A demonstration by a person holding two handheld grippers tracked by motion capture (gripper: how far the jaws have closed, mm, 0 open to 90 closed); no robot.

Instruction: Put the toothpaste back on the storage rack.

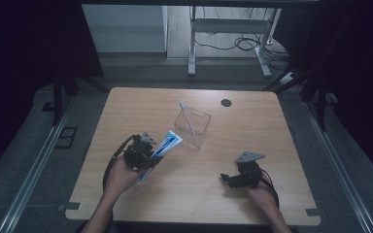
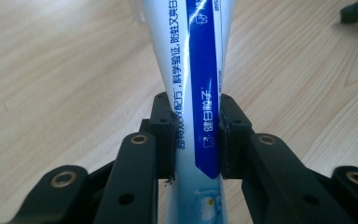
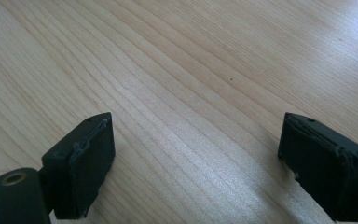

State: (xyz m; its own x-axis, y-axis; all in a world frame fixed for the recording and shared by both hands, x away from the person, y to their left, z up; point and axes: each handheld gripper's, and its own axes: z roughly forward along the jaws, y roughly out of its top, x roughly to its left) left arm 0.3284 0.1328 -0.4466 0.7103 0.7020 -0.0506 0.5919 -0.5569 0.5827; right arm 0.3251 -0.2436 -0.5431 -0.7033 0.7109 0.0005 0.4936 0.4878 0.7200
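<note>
I have the left gripper (image 1: 143, 151) clamped across a blue-and-white toothpaste tube (image 1: 162, 147) — jaws pinching its flat lower body, nozzle end angled up toward the clear plastic box (image 1: 193, 127) just beyond it. I judge that tilt suits dropping the tube into the box, where a pale blue stick, likely a toothbrush (image 1: 188, 116), already leans. The right gripper (image 1: 229, 178) rests low on the table (image 1: 252, 121) well apart, jaws wide, holding nothing — parked clear, I think.

The left gripper view gives the pad contact and the tube's print; the high view alone gives the box and its distance. The right gripper view adds bare wood grain between its pads (image 3: 92, 163).
</note>
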